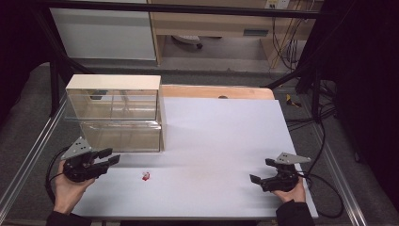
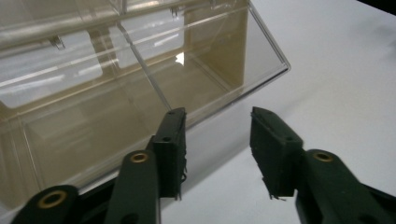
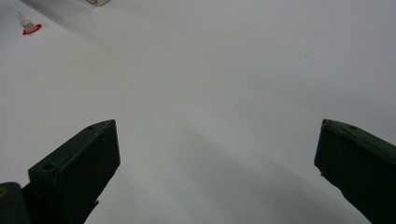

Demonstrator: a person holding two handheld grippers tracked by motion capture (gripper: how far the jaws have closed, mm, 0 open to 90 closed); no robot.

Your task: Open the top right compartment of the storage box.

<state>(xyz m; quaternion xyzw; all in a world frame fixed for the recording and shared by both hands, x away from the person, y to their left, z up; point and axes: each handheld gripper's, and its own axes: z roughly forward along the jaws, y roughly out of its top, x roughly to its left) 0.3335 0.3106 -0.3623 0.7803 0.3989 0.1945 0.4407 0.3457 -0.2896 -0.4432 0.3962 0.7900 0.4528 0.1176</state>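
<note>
The left tool, half open and empty, is hovering beside the clear plastic drawer box; the right tool is gaping wide near the table's right edge.

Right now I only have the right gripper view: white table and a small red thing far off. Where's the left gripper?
Observer: The left gripper is at the table's near left, just in front of a clear two-tier box.
Operator: Anything in its jaws?
Observer: No, they stand apart with nothing between them.
Operator: And the red thing?
Observer: The small red thing lies on the white table, just right of the left gripper and apart from it.
</note>
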